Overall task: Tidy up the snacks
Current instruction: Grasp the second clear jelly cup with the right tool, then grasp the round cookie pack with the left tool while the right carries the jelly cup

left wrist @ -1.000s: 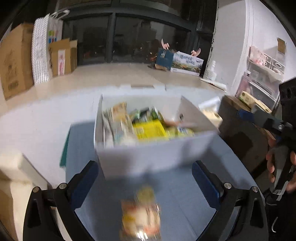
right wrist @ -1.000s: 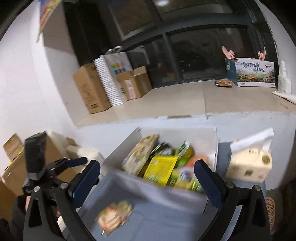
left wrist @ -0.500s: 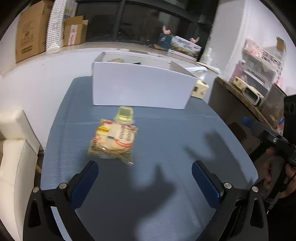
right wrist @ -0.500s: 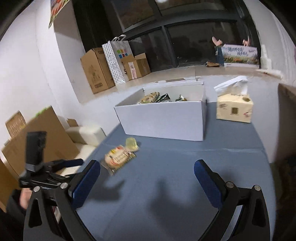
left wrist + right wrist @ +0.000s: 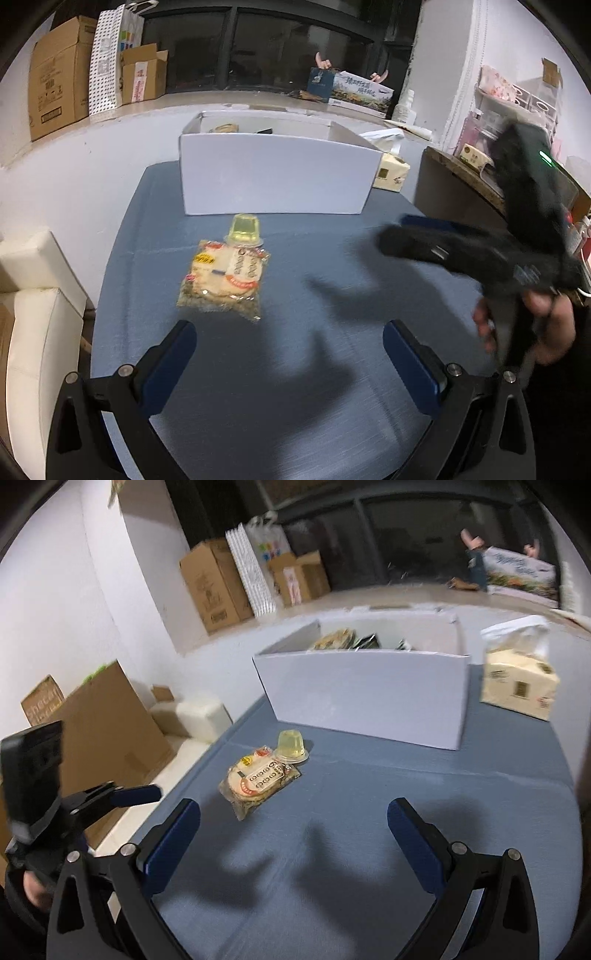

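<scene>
Hovering over the blue table, the left tool and right tool both gape apart, holding nothing. A cracker packet touches a yellow jelly cup before the white snack box. Cardboard cartons line the ledge under dark windows.

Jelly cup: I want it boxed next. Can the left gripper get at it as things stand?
Probably yes. The left gripper is open, and the jelly cup stands uncovered on the blue table. The cracker packet lies on the near side, touching it, so coming from above looks safest.
</scene>
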The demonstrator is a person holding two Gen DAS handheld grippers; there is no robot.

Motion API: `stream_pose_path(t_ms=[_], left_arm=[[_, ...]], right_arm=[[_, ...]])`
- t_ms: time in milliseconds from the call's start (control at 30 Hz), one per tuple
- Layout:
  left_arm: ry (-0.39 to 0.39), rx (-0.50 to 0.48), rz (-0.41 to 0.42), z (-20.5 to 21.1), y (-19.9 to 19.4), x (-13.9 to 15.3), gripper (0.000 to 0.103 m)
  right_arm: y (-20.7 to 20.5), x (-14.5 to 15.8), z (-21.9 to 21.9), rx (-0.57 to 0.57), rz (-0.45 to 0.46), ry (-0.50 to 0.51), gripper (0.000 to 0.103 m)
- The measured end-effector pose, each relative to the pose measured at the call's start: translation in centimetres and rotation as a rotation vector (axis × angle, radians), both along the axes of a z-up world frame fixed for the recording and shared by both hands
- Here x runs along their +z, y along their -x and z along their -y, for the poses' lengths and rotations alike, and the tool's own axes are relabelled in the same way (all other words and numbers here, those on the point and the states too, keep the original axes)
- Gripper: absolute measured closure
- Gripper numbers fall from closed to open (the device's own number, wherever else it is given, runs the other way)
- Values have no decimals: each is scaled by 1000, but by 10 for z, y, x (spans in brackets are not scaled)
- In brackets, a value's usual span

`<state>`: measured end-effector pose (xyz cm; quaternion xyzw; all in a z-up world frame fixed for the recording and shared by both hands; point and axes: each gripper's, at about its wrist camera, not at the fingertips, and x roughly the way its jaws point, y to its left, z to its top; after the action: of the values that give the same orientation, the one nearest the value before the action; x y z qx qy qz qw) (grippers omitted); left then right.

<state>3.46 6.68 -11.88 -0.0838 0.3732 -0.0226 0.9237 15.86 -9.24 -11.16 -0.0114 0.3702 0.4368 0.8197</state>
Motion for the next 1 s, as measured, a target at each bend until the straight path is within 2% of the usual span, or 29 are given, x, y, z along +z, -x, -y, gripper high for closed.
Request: stream_pose_path(t_ms=[300, 367, 500, 533, 567, 600, 633, 767, 1000], left_arm=[[32, 62, -20, -28, 6, -10, 0], [39, 80, -26, -35, 8, -13, 0], [49, 99, -35, -43, 11, -16, 0], [49, 103, -39, -45, 11, -17, 0], [49, 109, -43, -47, 12, -19, 0], [52, 112, -46, -48, 12, -20, 0], [57, 115, -49, -49, 12, -21, 0], [65, 118, -53, -51, 12, -23, 0], [47, 85, -69, -47, -7, -24, 0]], right_arm=[[-45, -26, -98, 94, -23, 112, 0], [-55, -34, -111, 96, -47, 146, 0], [-67, -46, -129, 113, -75, 147, 0], [-69, -48, -129, 111, -82, 140, 9], [-71, -52, -132, 106, -90, 159, 27], [-72, -57, -137, 90, -90, 218, 41], [-73, -63, -140, 71, -75, 278, 63], [-74, -61, -130, 96, -100, 208, 64], [-56, -21, -91, 86, -21, 121, 64]])
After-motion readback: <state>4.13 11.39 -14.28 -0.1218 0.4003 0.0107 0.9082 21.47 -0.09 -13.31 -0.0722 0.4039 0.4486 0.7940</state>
